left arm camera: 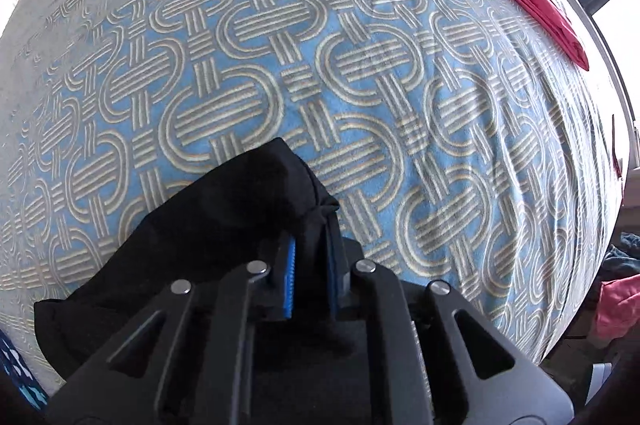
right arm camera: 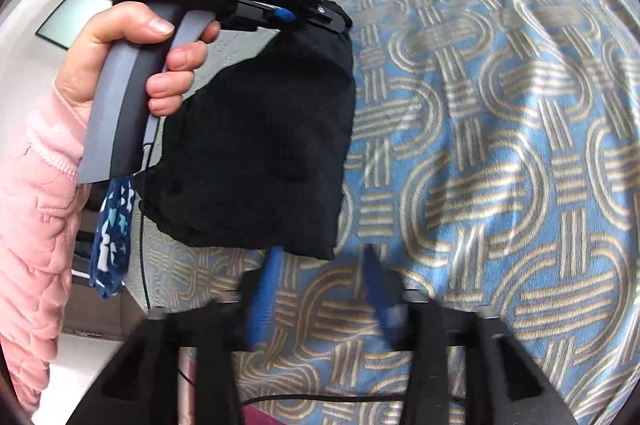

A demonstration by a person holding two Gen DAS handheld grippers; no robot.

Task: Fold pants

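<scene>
black pants [right arm camera: 260,145], already folded down to a compact bundle, hang from the left gripper [left arm camera: 312,253], whose jaws are pinched narrow on a bunched corner of the fabric; the blue pads [left arm camera: 291,281] show either side of it. the bundle hangs over the near edge of the blue and beige patterned bedspread [left arm camera: 360,85]; cannot tell if its lower edge touches. the right gripper [right arm camera: 320,289] sits just below the bundle's lower edge, jaws wide, nothing between them. in the right wrist view a hand [right arm camera: 132,61] in a pink sleeve [right arm camera: 36,225] holds the left tool's handle. judgement: this looks like setting down or a last fold. best to catch the free bottom corner with the right jaws, keep the left pinch firm, lay the bundle flat and square on the spread, then release. a red folded garment [left arm camera: 532,1] lies well apart at the far edge.
</scene>
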